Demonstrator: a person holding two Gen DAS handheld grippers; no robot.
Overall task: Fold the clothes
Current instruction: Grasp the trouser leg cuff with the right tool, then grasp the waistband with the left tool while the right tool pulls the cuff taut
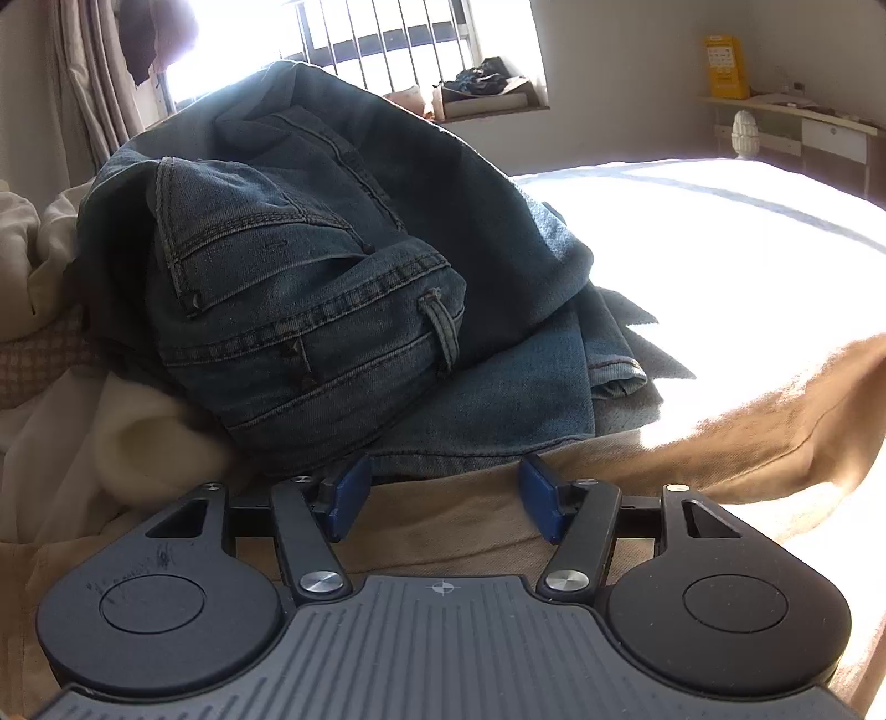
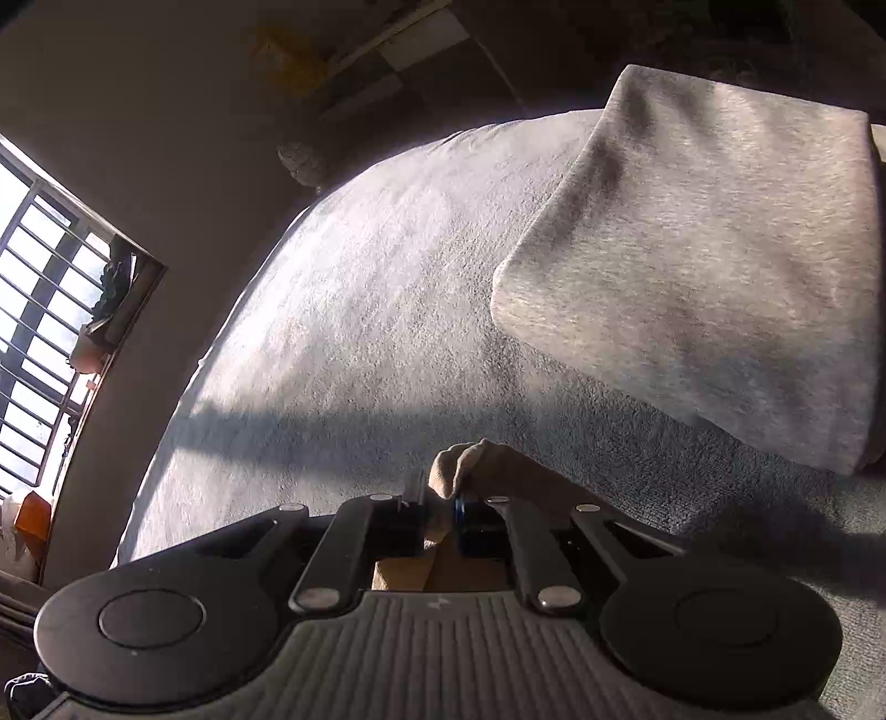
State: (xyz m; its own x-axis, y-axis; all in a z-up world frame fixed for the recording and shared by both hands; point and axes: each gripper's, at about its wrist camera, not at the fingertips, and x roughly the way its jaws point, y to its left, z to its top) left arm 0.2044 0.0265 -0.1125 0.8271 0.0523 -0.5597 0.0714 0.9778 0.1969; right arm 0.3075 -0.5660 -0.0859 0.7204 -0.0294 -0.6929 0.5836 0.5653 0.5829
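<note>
A tan garment (image 1: 443, 531) lies spread on the bed right under my left gripper (image 1: 443, 484), which stands open with its blue pads (image 1: 349, 493) apart and nothing between them. Just beyond its fingertips sits a heap of blue jeans (image 1: 310, 266), roughly folded, back pocket and waistband facing me. In the right wrist view my right gripper (image 2: 440, 495) is shut on a bunched edge of the tan garment (image 2: 482, 462), lifted above the bed. A folded grey garment (image 2: 720, 266) lies flat on the bed to the upper right.
The bed's pale cover (image 2: 360, 332) stretches ahead, sunlit (image 1: 692, 249) to the right of the jeans. Cream and white clothes (image 1: 144, 443) pile up left of the jeans. A barred window (image 1: 387, 33), curtain and a wall shelf (image 1: 792, 111) lie behind.
</note>
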